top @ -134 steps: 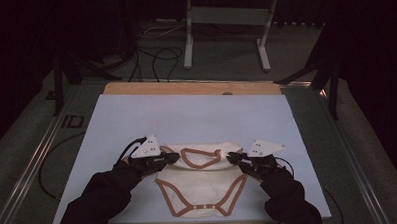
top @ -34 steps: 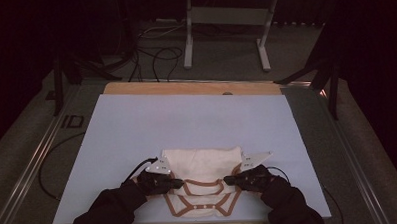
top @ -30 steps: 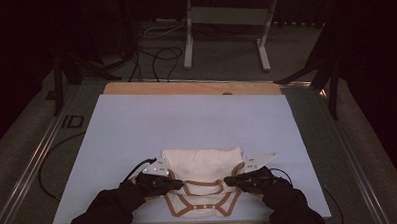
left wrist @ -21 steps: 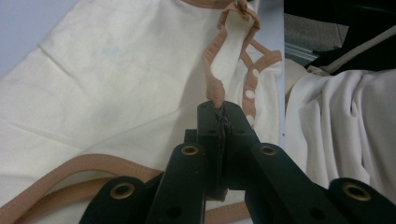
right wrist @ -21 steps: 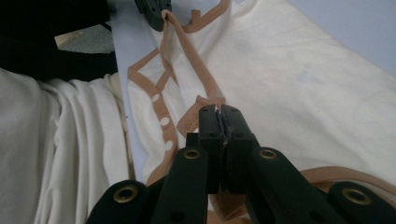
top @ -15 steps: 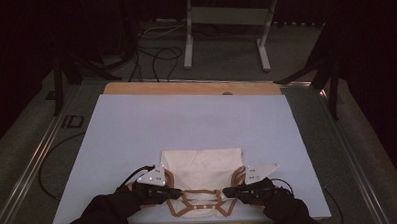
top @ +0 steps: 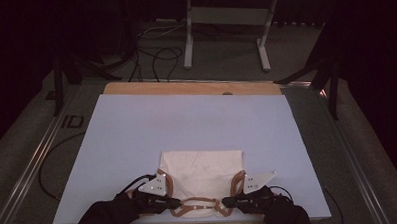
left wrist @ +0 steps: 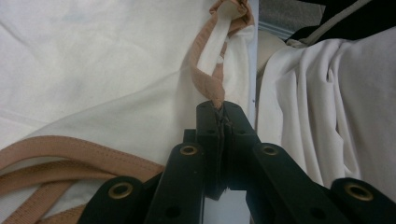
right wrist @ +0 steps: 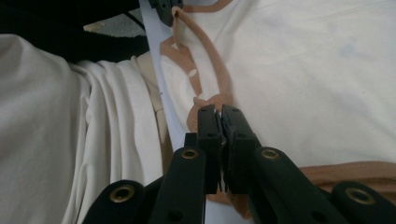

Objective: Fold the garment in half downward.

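Pale blue table (top: 137,129) (dark room); both claws (left wrist: 219,109) (right wrist: 219,112) clamp the garment's tan trim (left wrist: 205,70).

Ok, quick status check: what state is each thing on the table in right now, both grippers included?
Cream garment: lying flat on the board, its tan-trimmed end at the near edge.
Tan trim: twisted, pinched at both sides.
Left gripper: fingers shut on the tan trim.
Right gripper: fingers shut on the tan trim.
Blue board: flat on the table, carrying the garment.
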The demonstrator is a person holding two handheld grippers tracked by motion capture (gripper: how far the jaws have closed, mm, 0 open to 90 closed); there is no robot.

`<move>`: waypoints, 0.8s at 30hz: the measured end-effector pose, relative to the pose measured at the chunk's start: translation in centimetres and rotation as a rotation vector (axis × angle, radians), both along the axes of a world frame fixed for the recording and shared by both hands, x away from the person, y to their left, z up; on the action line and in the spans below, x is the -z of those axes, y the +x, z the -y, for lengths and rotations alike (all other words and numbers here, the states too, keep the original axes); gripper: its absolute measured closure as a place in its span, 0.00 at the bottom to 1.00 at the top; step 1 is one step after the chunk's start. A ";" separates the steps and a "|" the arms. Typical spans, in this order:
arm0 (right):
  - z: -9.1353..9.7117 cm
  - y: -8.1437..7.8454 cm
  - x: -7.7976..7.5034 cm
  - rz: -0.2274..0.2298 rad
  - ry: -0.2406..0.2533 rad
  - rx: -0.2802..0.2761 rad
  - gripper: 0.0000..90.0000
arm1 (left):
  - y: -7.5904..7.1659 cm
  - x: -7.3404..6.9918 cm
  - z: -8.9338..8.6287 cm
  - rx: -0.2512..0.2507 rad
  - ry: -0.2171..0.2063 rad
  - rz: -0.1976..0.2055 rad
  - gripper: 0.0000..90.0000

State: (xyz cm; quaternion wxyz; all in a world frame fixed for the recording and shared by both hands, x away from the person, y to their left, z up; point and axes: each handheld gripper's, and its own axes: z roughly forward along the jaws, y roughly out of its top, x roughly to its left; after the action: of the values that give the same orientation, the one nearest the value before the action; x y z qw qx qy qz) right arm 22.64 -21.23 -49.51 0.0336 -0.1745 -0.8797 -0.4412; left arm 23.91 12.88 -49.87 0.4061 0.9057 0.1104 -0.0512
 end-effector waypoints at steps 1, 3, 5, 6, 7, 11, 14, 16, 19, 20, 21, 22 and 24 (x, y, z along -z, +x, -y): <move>-0.1 -0.1 0.0 -0.004 -0.008 -0.002 0.97 | 0.0 0.0 0.0 0.006 0.006 0.002 0.97; -0.2 -0.2 0.1 -0.003 -0.013 -0.014 0.95 | -0.1 0.1 0.0 0.020 0.002 -0.008 0.96; -0.2 -0.3 0.2 -0.020 -0.007 -0.027 0.90 | -0.3 0.2 0.1 0.044 0.014 -0.017 0.94; -0.2 -0.3 0.3 -0.042 0.000 -0.038 0.89 | -0.4 0.3 0.1 0.054 0.022 -0.010 0.93; -0.2 -0.4 0.3 -0.044 -0.003 -0.050 0.87 | -0.4 0.3 0.1 0.061 0.026 -0.015 0.91; -0.2 -0.3 0.4 -0.049 0.008 -0.070 0.71 | -0.5 0.3 -0.1 0.077 0.022 -0.028 0.88; -0.1 -0.2 0.1 -0.047 0.016 -0.059 0.64 | -0.6 0.2 -0.1 0.082 0.027 -0.025 0.84; 0.1 -0.1 -0.2 -0.052 0.043 -0.046 0.61 | -0.6 0.2 -0.2 0.078 0.029 -0.024 0.84; 0.6 0.1 -0.7 -0.037 0.071 -0.017 0.57 | -0.7 0.1 -0.3 0.089 0.033 -0.026 0.84; 0.7 0.2 -0.8 -0.032 0.076 -0.001 0.57 | -0.7 0.1 -0.3 0.091 0.031 -0.022 0.84; 0.9 0.3 -0.8 -0.029 0.077 0.002 0.57 | -0.7 0.0 -0.4 0.091 0.027 -0.028 0.83; 0.9 0.3 -0.9 -0.030 0.079 0.014 0.56 | -0.7 0.0 -0.4 0.097 0.020 -0.033 0.82; 1.0 0.5 -0.9 -0.031 0.080 0.024 0.53 | -0.8 -0.2 -0.5 0.105 0.015 -0.034 0.77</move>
State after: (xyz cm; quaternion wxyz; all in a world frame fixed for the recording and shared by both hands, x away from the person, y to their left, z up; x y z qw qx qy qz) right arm 23.11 -22.26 -48.61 0.0488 -0.1902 -0.8586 -0.4735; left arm 23.10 13.35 -49.69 0.3939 0.9124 0.0697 -0.0870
